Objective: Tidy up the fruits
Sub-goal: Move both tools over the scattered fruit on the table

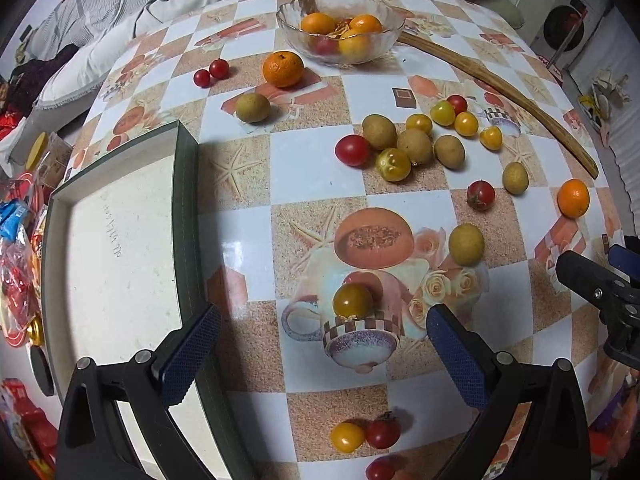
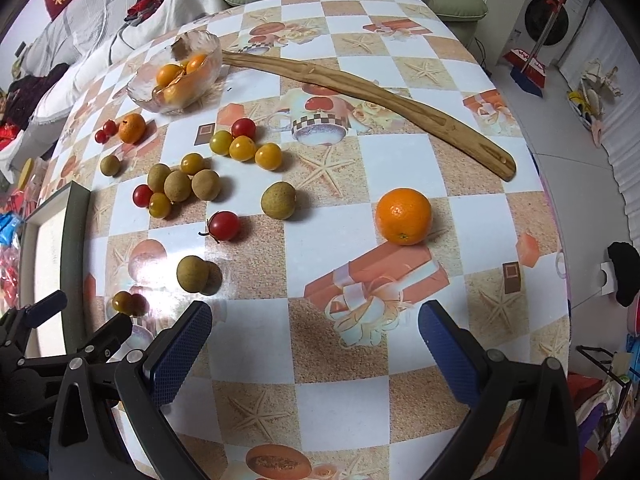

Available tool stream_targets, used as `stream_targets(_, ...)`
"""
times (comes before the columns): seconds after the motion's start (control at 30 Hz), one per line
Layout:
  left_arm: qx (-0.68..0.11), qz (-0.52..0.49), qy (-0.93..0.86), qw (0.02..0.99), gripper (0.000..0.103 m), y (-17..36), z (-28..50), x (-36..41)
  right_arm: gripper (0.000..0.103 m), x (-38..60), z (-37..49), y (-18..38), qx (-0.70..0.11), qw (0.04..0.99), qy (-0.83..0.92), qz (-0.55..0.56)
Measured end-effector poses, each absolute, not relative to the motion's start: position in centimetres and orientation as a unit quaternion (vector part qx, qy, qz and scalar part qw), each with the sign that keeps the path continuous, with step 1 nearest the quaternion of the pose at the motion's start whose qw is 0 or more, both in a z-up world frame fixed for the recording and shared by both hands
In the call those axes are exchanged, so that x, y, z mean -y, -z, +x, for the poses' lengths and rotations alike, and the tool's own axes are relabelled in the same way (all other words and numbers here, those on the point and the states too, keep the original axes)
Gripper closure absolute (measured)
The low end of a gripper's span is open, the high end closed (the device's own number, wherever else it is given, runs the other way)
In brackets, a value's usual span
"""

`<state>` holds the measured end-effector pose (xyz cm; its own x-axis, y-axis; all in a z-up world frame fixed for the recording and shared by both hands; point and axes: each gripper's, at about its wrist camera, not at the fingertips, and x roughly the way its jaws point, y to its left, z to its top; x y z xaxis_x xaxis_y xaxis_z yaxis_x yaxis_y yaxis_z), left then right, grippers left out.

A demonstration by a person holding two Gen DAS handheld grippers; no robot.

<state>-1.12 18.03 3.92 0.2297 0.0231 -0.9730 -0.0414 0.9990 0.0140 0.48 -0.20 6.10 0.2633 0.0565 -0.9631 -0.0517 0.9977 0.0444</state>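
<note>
The checkered desk [image 1: 304,184] is mostly scattered fruit: a few oranges sit in the glass bowl [image 1: 340,24] at upper centre, the tray [image 1: 120,240] lower left is empty, and both grippers' fingers [image 1: 192,356] [image 2: 448,348] spread wide, holding nothing

The left gripper [image 1: 322,350] hovers low with its blue-padded jaws spread wide, nothing between them; the right gripper [image 2: 316,344] hangs just to its right, jaws equally wide apart and empty.
</note>
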Motion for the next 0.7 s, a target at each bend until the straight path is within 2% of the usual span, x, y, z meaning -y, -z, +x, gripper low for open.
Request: stream_targets(0.7, -0.621, -0.006, -0.027, 0.783, 0.000, -3.50, -1.24, -17.81, 0.000, 0.56, 0.77, -6.26, -0.608, 0.793, -0.040, 0.009)
